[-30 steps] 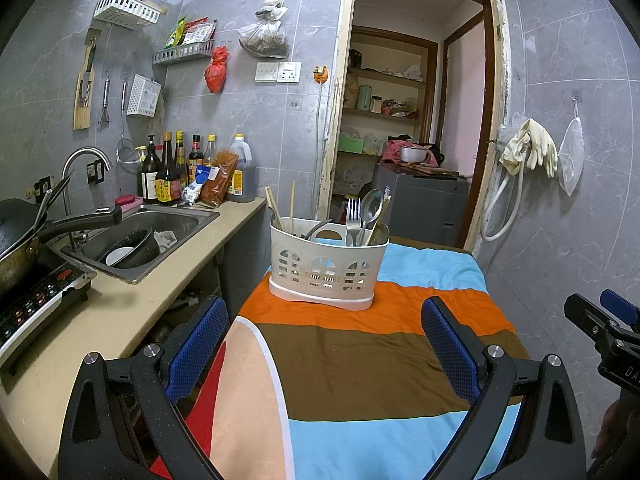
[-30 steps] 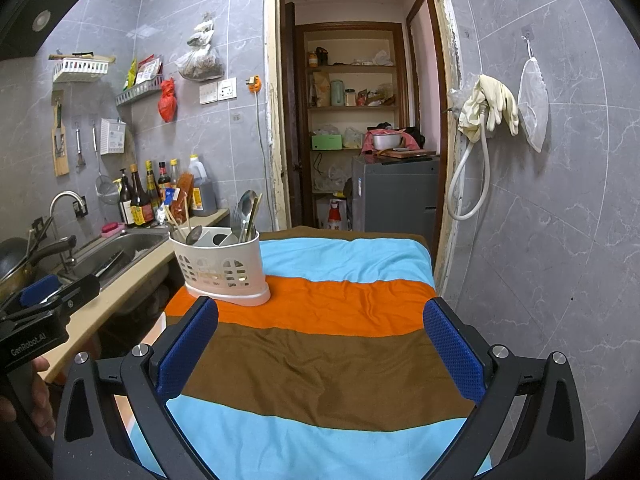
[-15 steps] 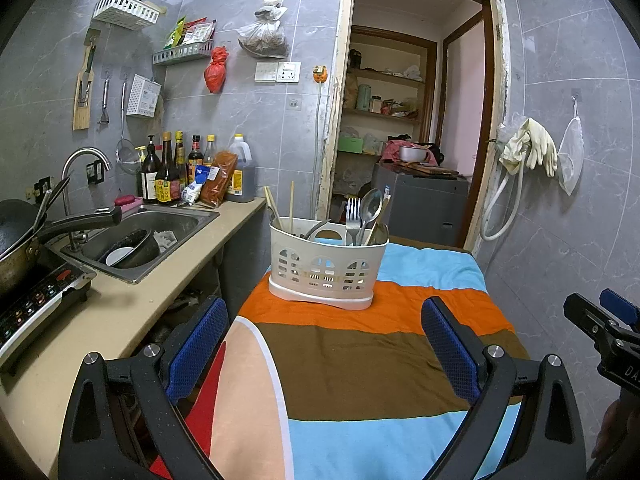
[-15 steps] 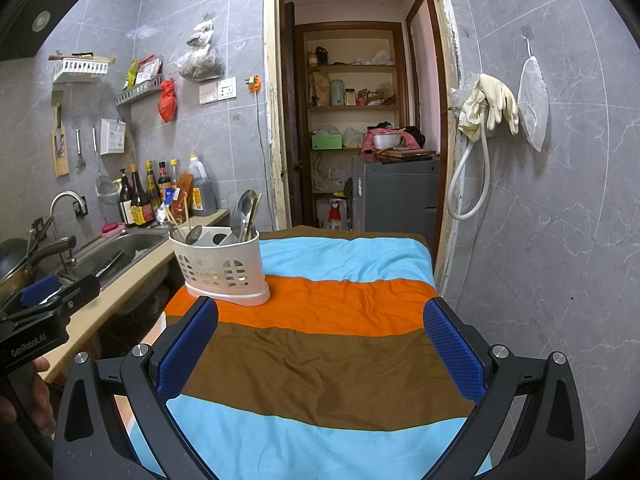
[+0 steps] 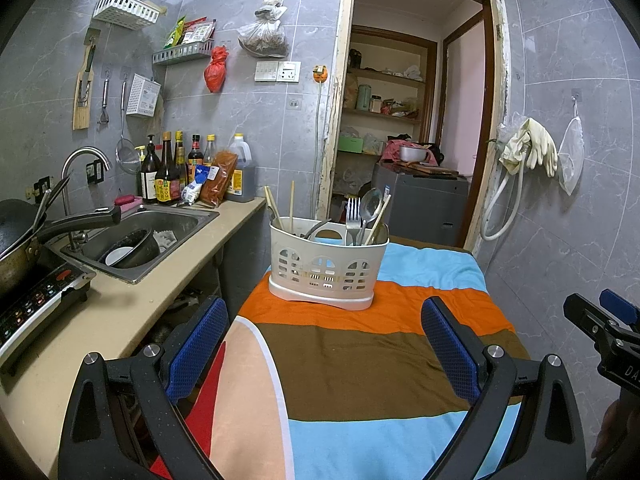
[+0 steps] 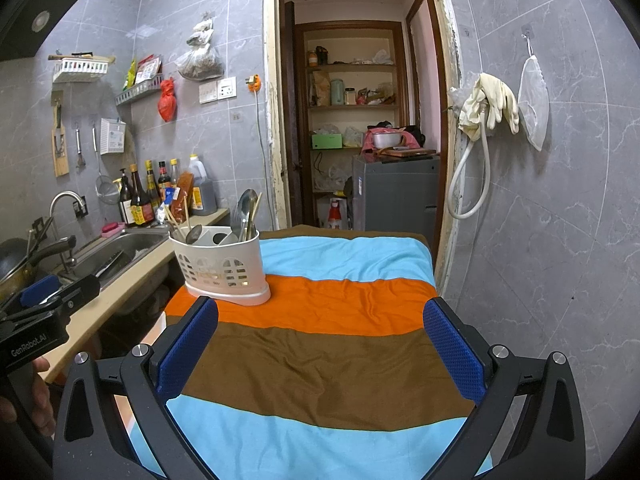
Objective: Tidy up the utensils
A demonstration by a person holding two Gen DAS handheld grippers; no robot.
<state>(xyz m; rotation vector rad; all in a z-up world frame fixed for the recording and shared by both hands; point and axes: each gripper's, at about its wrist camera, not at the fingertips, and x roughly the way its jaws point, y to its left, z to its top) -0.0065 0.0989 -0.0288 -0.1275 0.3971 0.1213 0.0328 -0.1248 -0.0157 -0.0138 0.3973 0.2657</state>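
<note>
moved: nothing; scene matches earlier frames
claws: left claw (image 5: pixel 324 344), right claw (image 6: pixel 320 344) both spread, empty
handling: steel spoon (image 5: pixel 369 210) in white slotted plastic caddy (image 5: pixel 324 268), stiff, slippery; pinch upper stem

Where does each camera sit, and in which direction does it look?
Left wrist: on the open left gripper, facing the utensil caddy and doorway; the right gripper shows at the right edge.
Right wrist: on the open right gripper, facing the doorway; left gripper and a hand at left.
Shared: caddy, striped cloth, sink.
</note>
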